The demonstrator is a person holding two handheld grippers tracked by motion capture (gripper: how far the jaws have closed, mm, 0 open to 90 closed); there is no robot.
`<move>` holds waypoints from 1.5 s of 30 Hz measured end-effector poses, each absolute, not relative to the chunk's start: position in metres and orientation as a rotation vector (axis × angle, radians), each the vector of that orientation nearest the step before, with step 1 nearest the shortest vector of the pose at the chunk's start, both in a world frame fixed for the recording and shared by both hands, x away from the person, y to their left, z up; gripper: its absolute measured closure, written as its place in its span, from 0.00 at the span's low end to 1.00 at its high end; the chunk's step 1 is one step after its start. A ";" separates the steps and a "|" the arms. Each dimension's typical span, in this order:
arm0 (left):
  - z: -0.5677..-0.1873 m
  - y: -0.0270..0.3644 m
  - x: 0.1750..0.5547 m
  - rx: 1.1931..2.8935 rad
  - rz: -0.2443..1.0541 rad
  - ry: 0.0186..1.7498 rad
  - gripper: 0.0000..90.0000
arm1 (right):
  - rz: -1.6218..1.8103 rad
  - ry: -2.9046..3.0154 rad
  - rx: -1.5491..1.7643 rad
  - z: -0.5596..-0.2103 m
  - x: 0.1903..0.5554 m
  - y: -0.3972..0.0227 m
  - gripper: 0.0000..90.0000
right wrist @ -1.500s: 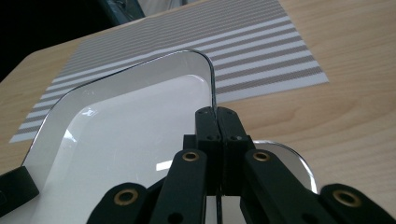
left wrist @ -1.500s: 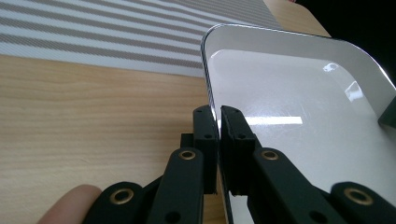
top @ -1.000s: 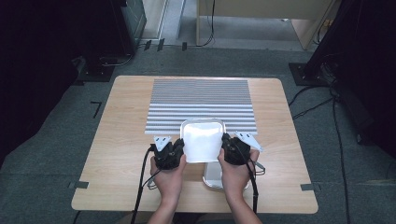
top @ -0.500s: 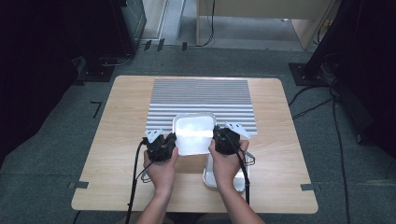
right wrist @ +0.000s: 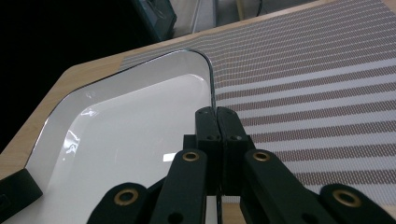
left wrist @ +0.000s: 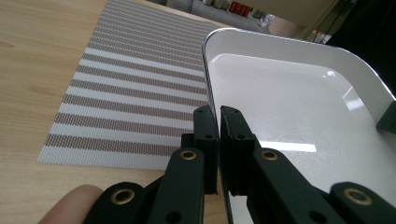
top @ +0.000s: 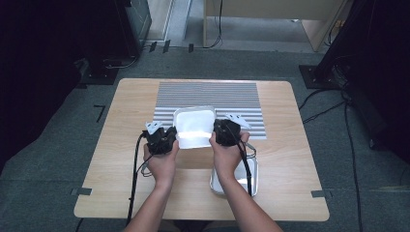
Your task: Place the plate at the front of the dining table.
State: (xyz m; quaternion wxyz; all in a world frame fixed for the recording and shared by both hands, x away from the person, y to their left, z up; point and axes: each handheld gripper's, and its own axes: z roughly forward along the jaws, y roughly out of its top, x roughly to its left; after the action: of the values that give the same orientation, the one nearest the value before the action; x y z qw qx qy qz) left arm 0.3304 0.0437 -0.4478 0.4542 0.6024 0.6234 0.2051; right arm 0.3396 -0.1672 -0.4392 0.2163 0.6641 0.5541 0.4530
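**Two tongs grip a white tray**

The left tongs (left wrist: 218,122) pinch the white tray's (top: 194,126) left rim; the right tongs (right wrist: 217,122) pinch its right rim. The tray sits at the striped placemat's (top: 212,94) near edge on the wooden table (top: 125,130). A second tray (top: 234,179) lies near the right forearm.

Left hand-held gripper (top: 170,137): black body, grey three-cornered plate on top, black cable trailing. Right hand-held gripper (top: 216,131): same build, same cable. Jaws: matte black linkages, brass-coloured pivot rivets, small dark screws. Forearms bare, no sleeves visible.
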 end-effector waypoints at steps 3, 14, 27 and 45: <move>-0.446 0.044 0.341 1.487 0.510 1.538 0.96 | 1.254 1.536 1.839 -0.438 0.349 -0.166 1.00; -0.451 0.046 0.371 1.494 0.515 1.553 0.97 | 1.249 1.541 1.860 -0.444 0.382 -0.164 1.00; -0.467 0.049 0.407 1.523 0.524 1.595 0.96 | 1.231 1.570 1.884 -0.463 0.417 -0.157 1.00; -0.490 0.033 0.456 1.537 0.457 1.626 0.97 | 1.149 1.557 1.903 -0.482 0.459 -0.168 1.00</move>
State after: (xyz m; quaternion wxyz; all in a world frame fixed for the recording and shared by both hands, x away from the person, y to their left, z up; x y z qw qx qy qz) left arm 0.4560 0.0328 -0.4902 0.4159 0.6122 0.6474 0.1819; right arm 0.4595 -0.1681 -0.4817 0.2123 0.6851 0.5607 0.4137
